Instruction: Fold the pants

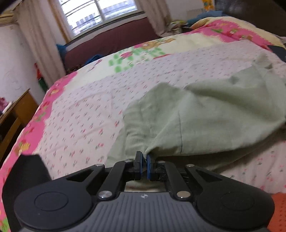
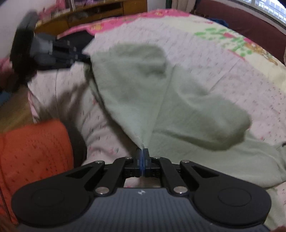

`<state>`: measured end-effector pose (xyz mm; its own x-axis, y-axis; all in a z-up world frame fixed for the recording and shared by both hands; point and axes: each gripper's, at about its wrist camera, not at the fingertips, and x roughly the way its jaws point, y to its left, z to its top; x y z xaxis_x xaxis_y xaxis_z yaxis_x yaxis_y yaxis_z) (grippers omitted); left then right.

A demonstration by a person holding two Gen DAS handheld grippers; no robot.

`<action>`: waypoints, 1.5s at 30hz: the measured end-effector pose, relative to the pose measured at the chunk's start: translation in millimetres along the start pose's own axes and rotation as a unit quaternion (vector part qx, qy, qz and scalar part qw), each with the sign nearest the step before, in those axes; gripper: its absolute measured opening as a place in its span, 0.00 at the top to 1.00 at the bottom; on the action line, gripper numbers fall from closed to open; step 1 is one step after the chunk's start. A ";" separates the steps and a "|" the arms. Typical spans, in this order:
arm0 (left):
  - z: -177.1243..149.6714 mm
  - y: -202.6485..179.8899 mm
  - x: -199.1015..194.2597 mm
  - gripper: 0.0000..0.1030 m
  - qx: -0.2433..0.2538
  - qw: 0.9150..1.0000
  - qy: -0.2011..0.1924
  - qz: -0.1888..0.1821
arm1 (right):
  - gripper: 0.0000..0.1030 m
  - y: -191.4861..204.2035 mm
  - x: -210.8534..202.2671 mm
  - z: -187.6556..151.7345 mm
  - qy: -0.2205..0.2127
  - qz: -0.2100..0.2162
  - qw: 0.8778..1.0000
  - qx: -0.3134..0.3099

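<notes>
Pale green pants (image 1: 205, 114) lie partly lifted over a flowered bedspread (image 1: 85, 110). My left gripper (image 1: 143, 158) is shut on a pinched edge of the pants near the bed's front. My right gripper (image 2: 142, 153) is shut on another edge of the pants (image 2: 160, 100), and the cloth stretches up and away from it. In the right wrist view the left gripper (image 2: 87, 59) shows at upper left, holding the far corner of the cloth. The pants hang taut between the two grippers, with folds sagging onto the bed.
An orange cushion (image 2: 34, 153) lies at the bed's near edge. A wooden desk (image 1: 16, 114) stands left of the bed. A dark red sofa (image 1: 110, 41) sits under the window. Pillows and blue cloth (image 1: 211, 16) lie at the bed's head.
</notes>
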<state>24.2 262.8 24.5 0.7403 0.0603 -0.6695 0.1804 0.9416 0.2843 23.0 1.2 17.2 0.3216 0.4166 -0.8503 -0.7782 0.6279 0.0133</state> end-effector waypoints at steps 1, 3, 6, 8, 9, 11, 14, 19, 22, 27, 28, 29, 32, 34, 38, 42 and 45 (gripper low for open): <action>-3.5 0.7 0.7 0.79 0.000 1.000 0.000 0.003 | 0.98 3.1 4.5 -0.1 0.008 -0.006 1.000 -0.003; -11.0 -3.0 -2.6 0.79 0.013 1.000 -0.006 0.014 | 0.95 7.0 12.3 4.6 0.028 -0.015 0.999 -0.023; -20.4 -6.3 -5.6 0.79 0.010 1.000 -0.016 0.020 | 0.91 13.3 11.5 12.1 0.041 -0.025 0.998 -0.049; -26.9 -9.3 -5.4 0.78 0.007 0.999 -0.024 0.037 | 0.91 19.7 7.2 21.6 0.037 -0.026 0.997 -0.066; -30.6 -12.8 -6.6 0.78 0.012 0.998 -0.031 0.052 | 0.86 24.1 2.5 26.4 0.029 -0.026 0.997 -0.073; -36.3 -19.1 -11.1 0.78 0.019 0.997 -0.047 0.066 | 0.76 27.6 -3.7 47.1 0.005 -0.017 0.997 -0.079; -38.7 -32.0 -15.3 0.78 0.039 0.993 -0.072 0.084 | 0.63 26.0 1.1 97.3 -0.026 0.015 0.998 -0.056; -43.5 -52.0 -0.7 0.72 0.103 0.983 -0.083 0.128 | 0.56 24.5 54.4 186.7 -0.018 0.067 0.997 0.021; -52.3 -61.8 8.6 0.70 0.161 0.972 -0.083 0.151 | 0.56 40.5 80.2 211.5 0.000 0.058 0.998 0.007; -62.3 -74.7 18.2 0.68 0.223 0.952 -0.101 0.186 | 0.52 79.2 101.8 224.0 0.016 0.060 0.998 0.003; -61.7 -77.1 20.4 0.68 0.231 0.947 -0.106 0.195 | 0.52 83.2 105.1 226.2 0.017 0.058 0.998 -0.003; -60.5 -78.9 22.3 0.68 0.238 0.943 -0.112 0.202 | 0.52 87.1 105.4 227.1 0.020 0.056 0.998 -0.009; -56.5 -83.6 27.5 0.68 0.258 0.930 -0.132 0.225 | 0.51 89.6 103.7 227.5 0.036 0.042 0.998 -0.015; -53.8 -86.8 30.3 0.68 0.271 0.922 -0.143 0.237 | 0.48 88.0 104.9 229.7 0.042 0.037 0.998 -0.008; -48.0 -83.6 24.4 0.69 0.279 0.913 -0.163 0.249 | 0.46 81.4 88.0 228.0 0.018 0.032 0.999 -0.001; -55.9 -65.6 16.9 0.69 0.256 0.922 -0.161 0.244 | 0.43 52.3 49.1 196.7 -0.031 -0.005 0.999 0.019; -61.3 -63.0 23.7 0.69 0.268 0.919 -0.149 0.247 | 0.43 43.2 41.4 158.4 -0.014 -0.014 1.000 0.016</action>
<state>-9.3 225.2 -51.3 0.9475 0.2687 -0.1732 0.0089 0.5194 0.8545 88.2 149.8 65.9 0.3577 0.4165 -0.8358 -0.7512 0.6600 0.0074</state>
